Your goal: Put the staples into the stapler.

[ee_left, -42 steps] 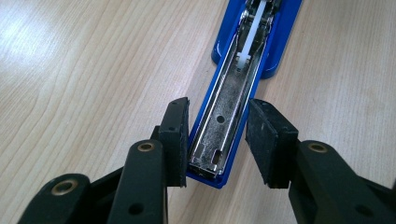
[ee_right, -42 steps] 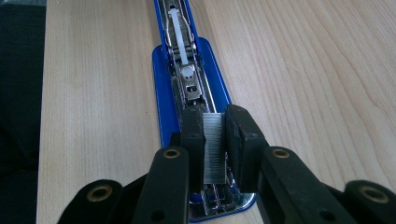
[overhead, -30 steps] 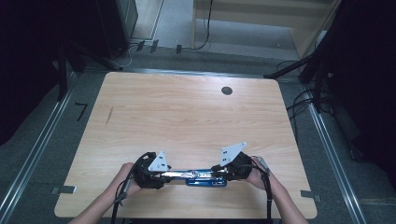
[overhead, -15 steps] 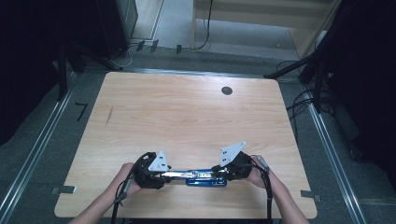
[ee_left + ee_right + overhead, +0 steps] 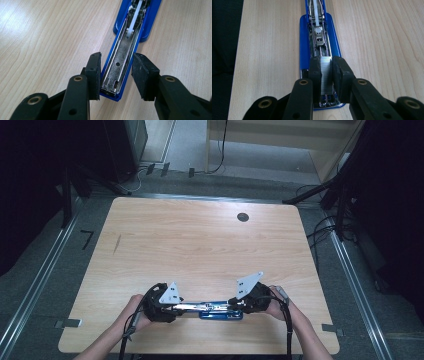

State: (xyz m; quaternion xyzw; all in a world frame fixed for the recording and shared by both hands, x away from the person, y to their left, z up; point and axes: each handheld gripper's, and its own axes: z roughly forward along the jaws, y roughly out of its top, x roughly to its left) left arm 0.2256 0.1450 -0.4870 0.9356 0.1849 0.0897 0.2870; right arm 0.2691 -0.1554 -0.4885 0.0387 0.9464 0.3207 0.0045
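A blue stapler (image 5: pixel 220 311) lies opened out flat near the table's front edge, between both grippers. My left gripper (image 5: pixel 116 72) is shut on the end of its swung-open cover arm (image 5: pixel 120 55), with one pad against each side; it shows in the high view as left gripper (image 5: pixel 181 307). My right gripper (image 5: pixel 326 72) is shut on a silver strip of staples (image 5: pixel 326 65), held over the rear of the stapler's magazine channel (image 5: pixel 318 37). From above, the right gripper (image 5: pixel 233 306) points left along the stapler. A hand holds each gripper.
The light wooden table (image 5: pixel 200 245) has a small black round hole cover (image 5: pixel 243 217) at the far right. Metal rails, cables and dark stands border the table on the floor. The table's front edge lies just behind the hands.
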